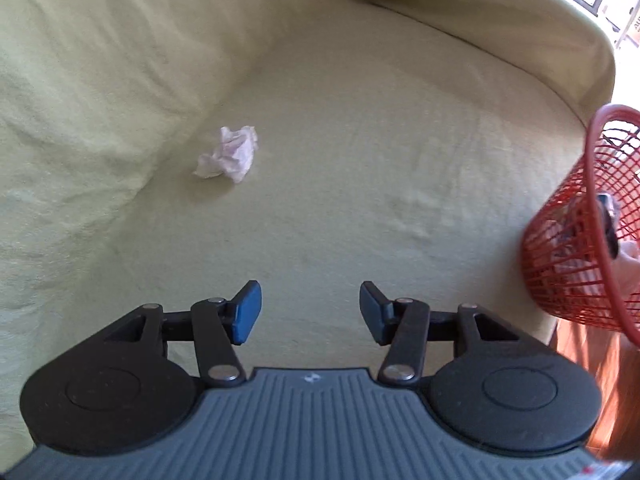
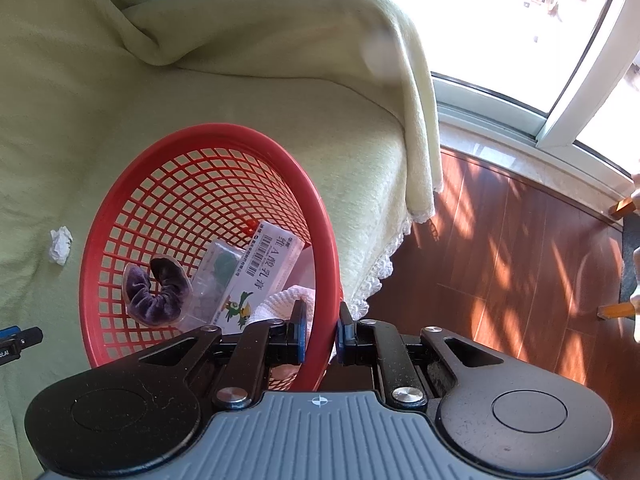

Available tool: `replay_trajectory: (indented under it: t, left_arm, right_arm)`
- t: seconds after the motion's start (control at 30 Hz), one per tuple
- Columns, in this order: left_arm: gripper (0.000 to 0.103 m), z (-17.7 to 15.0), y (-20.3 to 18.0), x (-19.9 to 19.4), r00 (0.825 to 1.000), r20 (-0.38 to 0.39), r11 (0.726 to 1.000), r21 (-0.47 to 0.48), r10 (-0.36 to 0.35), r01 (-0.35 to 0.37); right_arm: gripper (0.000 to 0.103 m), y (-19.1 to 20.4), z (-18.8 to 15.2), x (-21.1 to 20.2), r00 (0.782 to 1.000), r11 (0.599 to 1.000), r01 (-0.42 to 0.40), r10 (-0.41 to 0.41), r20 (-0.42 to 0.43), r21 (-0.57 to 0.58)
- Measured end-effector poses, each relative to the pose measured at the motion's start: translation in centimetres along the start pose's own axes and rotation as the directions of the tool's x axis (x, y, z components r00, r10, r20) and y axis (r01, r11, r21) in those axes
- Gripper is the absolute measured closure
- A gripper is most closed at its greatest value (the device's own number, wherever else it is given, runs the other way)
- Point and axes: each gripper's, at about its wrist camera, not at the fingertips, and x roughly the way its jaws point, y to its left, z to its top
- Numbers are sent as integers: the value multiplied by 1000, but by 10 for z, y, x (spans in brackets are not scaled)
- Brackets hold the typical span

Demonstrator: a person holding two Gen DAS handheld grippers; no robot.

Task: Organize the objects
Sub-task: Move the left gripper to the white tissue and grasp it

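Note:
A crumpled white tissue (image 1: 228,154) lies on the pale green sofa cover, up and to the left of my left gripper (image 1: 310,312), which is open with nothing between its blue pads. The same tissue (image 2: 61,245) shows at the left of the right wrist view. My right gripper (image 2: 322,330) is shut on the rim of a red mesh basket (image 2: 168,184), held tilted. Inside the basket lie a purple scrunchie (image 2: 154,294), a white medicine box (image 2: 260,268), a clear packet and something white. The basket (image 1: 584,224) also shows at the right edge of the left wrist view.
The sofa cover (image 1: 360,140) drapes over the backrest and armrest (image 2: 360,40). To the right lies a wooden floor (image 2: 520,260) beside a bright glass door. The tip of the left gripper (image 2: 20,340) peeks in at the left edge of the right wrist view.

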Motion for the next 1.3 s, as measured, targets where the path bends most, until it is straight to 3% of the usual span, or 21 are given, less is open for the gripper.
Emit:
replay_trajectory:
  t: [0.37, 0.9, 1.3]
  left_arm:
    - [52, 14, 51, 50, 997, 54, 998, 10, 61, -61]
    - [40, 67, 64, 116, 992, 99, 993, 81, 75, -83]
    - [42, 93, 61, 150, 990, 84, 985, 123, 111, -121]
  right_arm:
    - [93, 1, 1, 3, 999, 999, 46, -46, -25, 17]
    - [93, 3, 4, 6, 996, 995, 89, -87, -37, 41]
    - [93, 3, 6, 7, 994, 994, 101, -99, -42, 50]
